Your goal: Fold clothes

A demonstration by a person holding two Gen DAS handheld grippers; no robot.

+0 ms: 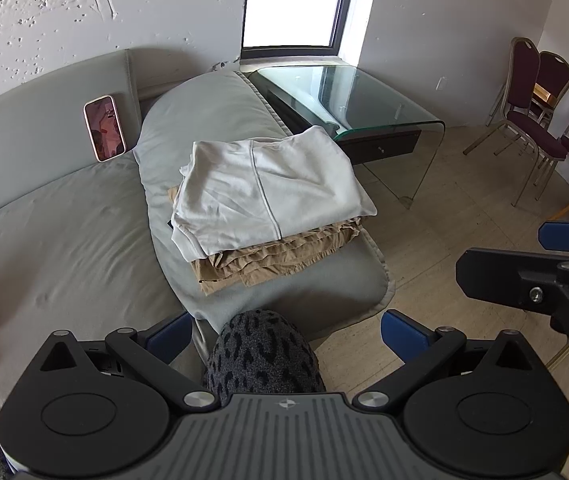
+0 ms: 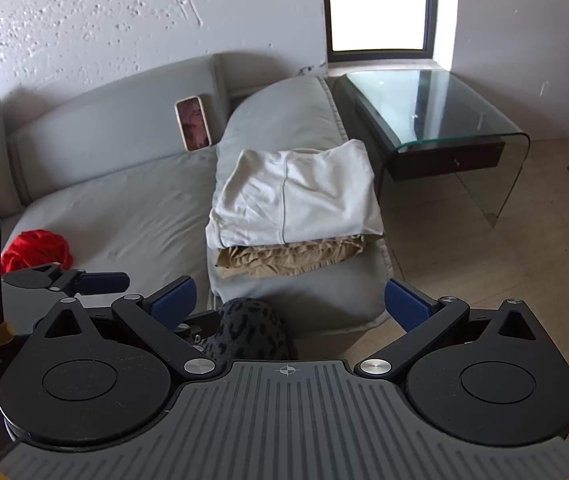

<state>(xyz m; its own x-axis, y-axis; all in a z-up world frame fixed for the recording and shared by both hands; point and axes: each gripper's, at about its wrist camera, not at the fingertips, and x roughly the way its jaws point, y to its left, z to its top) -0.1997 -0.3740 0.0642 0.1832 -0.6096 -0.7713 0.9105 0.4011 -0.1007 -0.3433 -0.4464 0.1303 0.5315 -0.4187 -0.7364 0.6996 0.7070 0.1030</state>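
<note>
Closest to both cameras, at 6 o'clock, sits a knee in dark spotted fabric point(image 1: 262, 354), framed by the blue pads of each tool. Left tool point(image 1: 286, 330) is spread wide and holds nothing; right tool point(image 2: 290, 300) is likewise spread wide and empty. From the left wrist view the right tool shows at 3 o'clock, off the sofa's edge over the floor point(image 1: 444, 240). Toward 12 o'clock a folded white garment point(image 1: 268, 190) lies on top of a folded tan garment point(image 1: 272, 260), both stacked on the grey sofa armrest cushion point(image 1: 204, 120). A crumpled red garment point(image 2: 38, 250) lies on the sofa seat point(image 2: 132, 220) at 9 o'clock. A phone point(image 1: 104, 128) leans upright against the backrest at 11 o'clock. A glass side bench point(image 1: 364, 96) stands just beside the sofa at 1 o'clock, with chairs point(image 1: 540, 120) at 2 o'clock.
</note>
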